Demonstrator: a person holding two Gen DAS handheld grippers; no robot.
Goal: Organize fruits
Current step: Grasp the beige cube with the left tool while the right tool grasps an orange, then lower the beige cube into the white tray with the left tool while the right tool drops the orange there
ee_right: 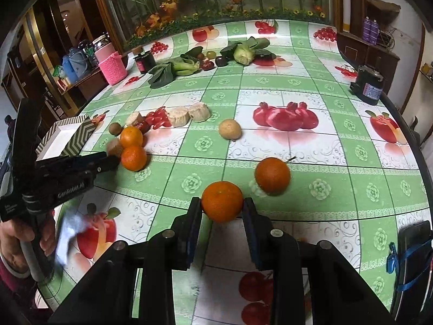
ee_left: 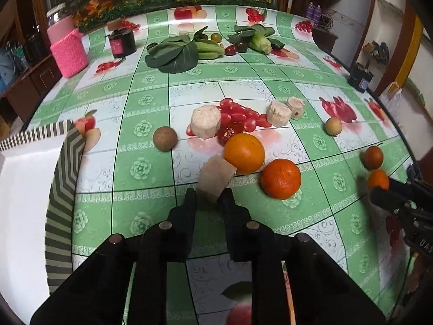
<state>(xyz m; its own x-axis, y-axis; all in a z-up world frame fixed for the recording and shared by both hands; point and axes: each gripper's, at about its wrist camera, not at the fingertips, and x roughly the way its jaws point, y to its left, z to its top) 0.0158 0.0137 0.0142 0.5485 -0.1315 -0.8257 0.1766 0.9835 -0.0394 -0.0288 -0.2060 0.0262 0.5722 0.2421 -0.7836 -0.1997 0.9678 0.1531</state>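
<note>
Near the front edge of the desk (ee_left: 151, 103) both grippers are mid-pickup. The left gripper (ee_left: 209, 193) has its fingers clamped on a pale tan chunk (ee_left: 215, 174), some cut piece, hard to say of what, sitting just beside two oranges (ee_left: 244, 153). The right gripper (ee_right: 222, 207) has its fingers closed against a small orange (ee_right: 222, 201), with another orange (ee_right: 272, 175) right behind it. So the step looks like grab-and-lift on both sides. Next move probably calls for carrying each piece to the striped box (ee_left: 61, 162) at the desk's left edge without squashing anything. That box looks empty so far, white inside, though only part of it shows. More loose fruit and chunks sit mid-desk.
</note>
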